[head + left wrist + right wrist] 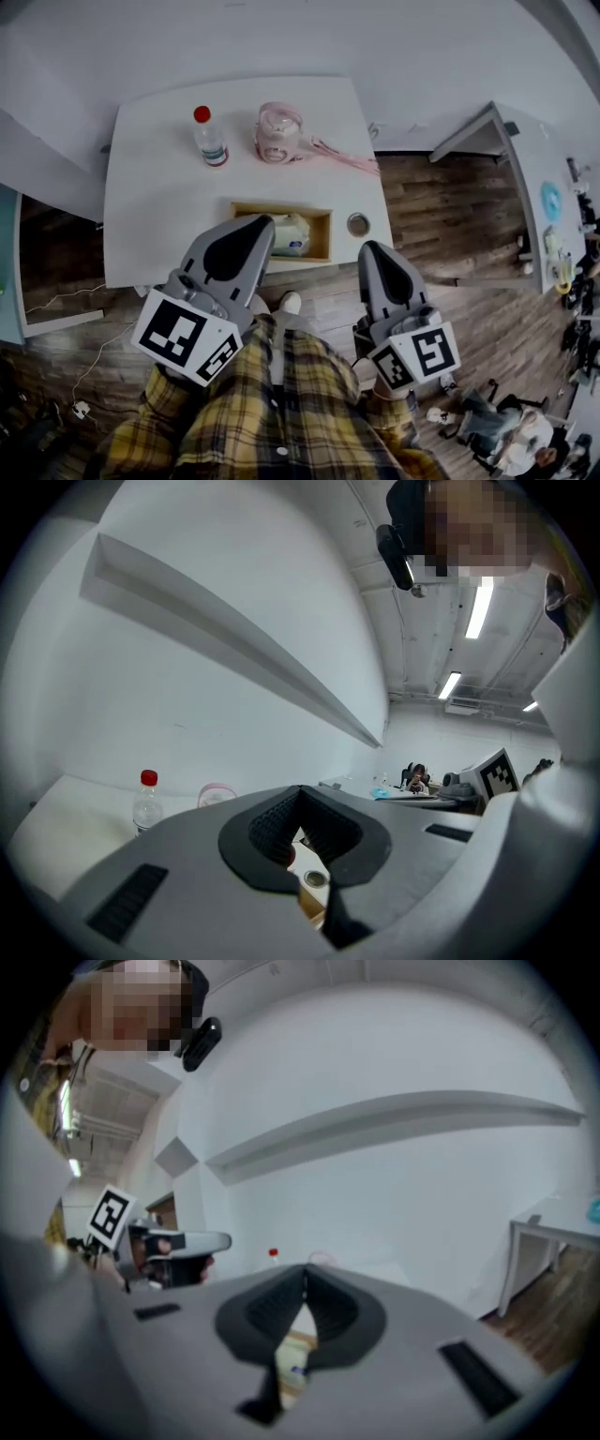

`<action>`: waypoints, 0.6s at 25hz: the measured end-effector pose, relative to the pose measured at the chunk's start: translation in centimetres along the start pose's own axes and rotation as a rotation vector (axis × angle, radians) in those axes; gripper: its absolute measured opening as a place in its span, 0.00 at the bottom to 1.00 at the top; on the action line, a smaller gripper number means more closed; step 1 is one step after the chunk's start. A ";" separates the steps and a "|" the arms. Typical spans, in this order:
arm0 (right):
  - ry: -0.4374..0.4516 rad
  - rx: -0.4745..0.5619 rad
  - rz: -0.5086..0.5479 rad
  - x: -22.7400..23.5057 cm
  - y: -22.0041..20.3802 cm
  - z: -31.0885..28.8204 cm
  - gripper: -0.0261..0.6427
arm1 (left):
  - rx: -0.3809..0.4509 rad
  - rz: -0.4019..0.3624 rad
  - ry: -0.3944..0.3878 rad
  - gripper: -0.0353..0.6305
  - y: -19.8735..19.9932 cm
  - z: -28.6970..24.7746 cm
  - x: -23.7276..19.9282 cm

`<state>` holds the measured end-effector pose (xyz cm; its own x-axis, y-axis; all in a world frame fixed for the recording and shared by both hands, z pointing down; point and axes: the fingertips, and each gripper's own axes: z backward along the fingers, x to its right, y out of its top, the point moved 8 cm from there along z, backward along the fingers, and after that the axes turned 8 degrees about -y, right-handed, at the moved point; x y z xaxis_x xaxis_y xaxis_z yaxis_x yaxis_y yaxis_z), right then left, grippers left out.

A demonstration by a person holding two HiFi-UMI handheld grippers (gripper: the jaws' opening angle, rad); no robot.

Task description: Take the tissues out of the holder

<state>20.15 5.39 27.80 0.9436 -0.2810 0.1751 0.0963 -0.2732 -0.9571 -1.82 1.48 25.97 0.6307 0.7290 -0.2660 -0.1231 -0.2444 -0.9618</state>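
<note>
— How do the jaws stand?

— Both pairs are pressed together, nothing between them. The left gripper has its tips meeting, and so does the right gripper. Two grippers, both empty.

— Where are they held?

— Seen from the head, the left gripper points its tip over the left end of the holder. The right gripper is off to the holder's right, at the near edge of the surface. How high either one hangs I cannot tell.

— And the tissues?

— One pack of tissues, lying inside the one wooden holder, toward its middle, just beside the left gripper's tip.

— What else is on the surface?

— One bottle with a red cap, upright at the far side. One pink jar near it, with one pink cord trailing off to the right. One small round metal disc just right of the holder. Beyond the edge is a wooden floor.
</note>
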 end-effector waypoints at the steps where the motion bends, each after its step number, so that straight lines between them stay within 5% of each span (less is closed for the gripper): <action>1: 0.019 -0.007 -0.002 0.3 -0.1 -0.3 0.06 | -0.003 0.002 0.018 0.06 -0.1 -0.2 0.1; 8: 0.128 -0.048 -0.007 0.6 0.0 -3.9 0.06 | -0.010 0.016 0.114 0.06 -0.1 -0.7 -1.2; 15: 0.168 -0.041 0.016 -0.5 1.4 -8.5 0.06 | 0.017 0.015 0.132 0.06 1.2 -1.2 -4.8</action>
<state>17.10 -2.66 28.32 0.8785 -0.4344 0.1988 0.0650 -0.3037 -0.9505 -4.06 -3.03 26.13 0.7239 0.6346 -0.2707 -0.1455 -0.2432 -0.9590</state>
